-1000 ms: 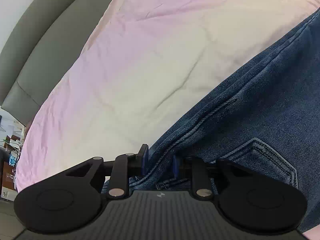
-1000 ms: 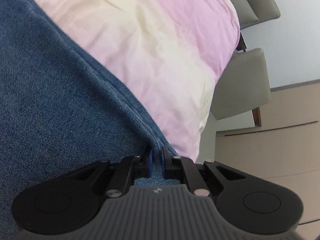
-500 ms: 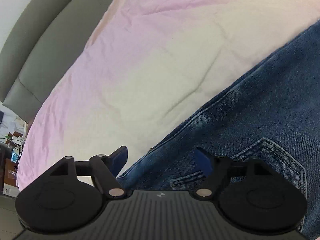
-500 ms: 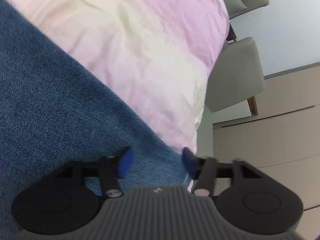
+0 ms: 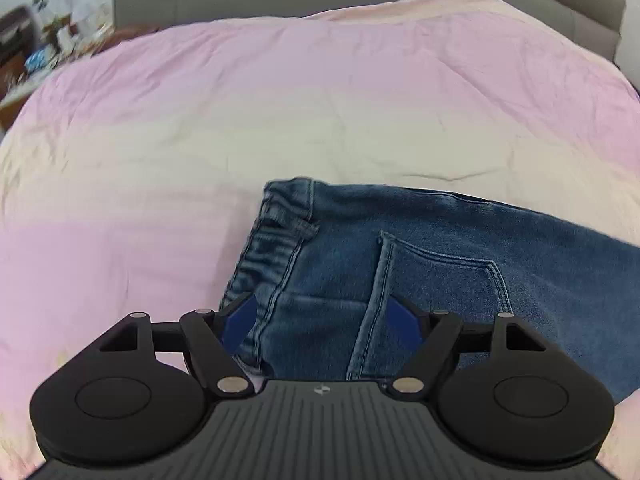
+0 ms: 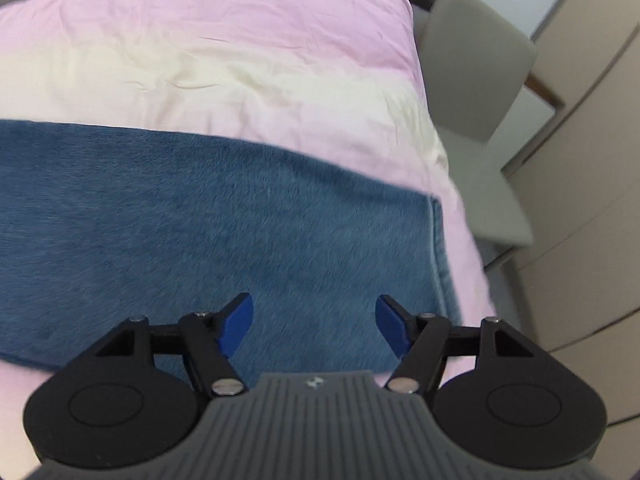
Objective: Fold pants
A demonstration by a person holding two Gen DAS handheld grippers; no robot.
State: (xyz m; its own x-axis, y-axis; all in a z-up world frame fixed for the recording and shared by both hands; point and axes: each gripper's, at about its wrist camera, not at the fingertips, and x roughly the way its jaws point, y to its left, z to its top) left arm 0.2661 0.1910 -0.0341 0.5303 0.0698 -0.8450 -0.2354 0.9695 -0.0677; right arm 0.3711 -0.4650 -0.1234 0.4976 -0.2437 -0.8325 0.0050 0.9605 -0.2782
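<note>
Jeans (image 5: 460,256) flat across pink-and-cream bedspread (image 5: 280,100), waistband end to the left, hem end at the right edge of the bed. Left gripper (image 5: 322,320) above waistband and back pocket, jaws spread, pinching nothing. Right gripper (image 6: 316,322) above the leg, jaws apart, empty. Grey chair (image 6: 476,92) beyond the bed's right side.

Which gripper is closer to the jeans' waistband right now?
Left. The left gripper hangs open just above the waistband and back pocket. The right gripper, also open, is over plain denim near the hem; no waistband shows there.
</note>
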